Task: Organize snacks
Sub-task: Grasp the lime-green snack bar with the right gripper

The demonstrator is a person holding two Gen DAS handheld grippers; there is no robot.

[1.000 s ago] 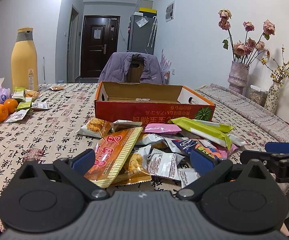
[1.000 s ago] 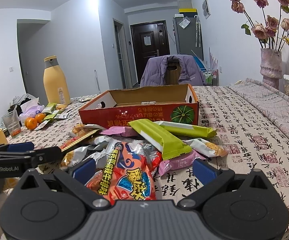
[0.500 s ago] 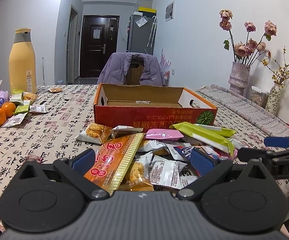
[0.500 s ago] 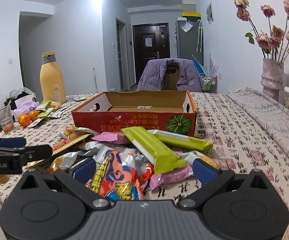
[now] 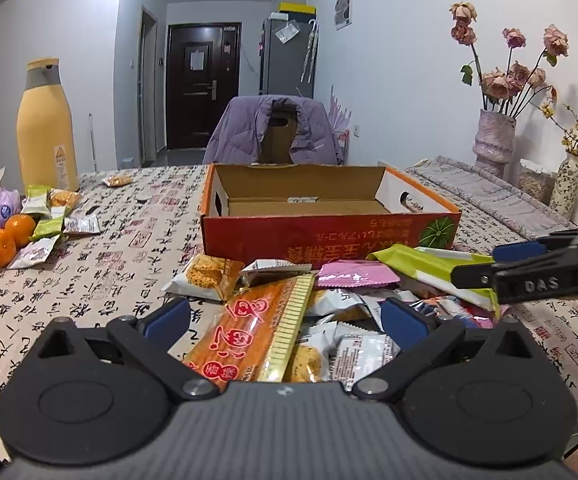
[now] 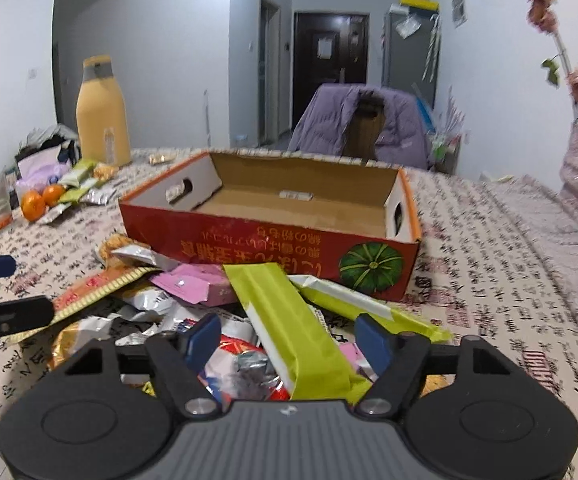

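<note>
Both grippers, left and right, gape wide. The green packet at 12 o'clock looks light, crinkly, slippery; pinch mid-length.

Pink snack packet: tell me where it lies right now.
The pink snack packet lies flat in the snack pile just in front of the red cardboard box, between a silver packet on its left and the green bars on its right.
</note>
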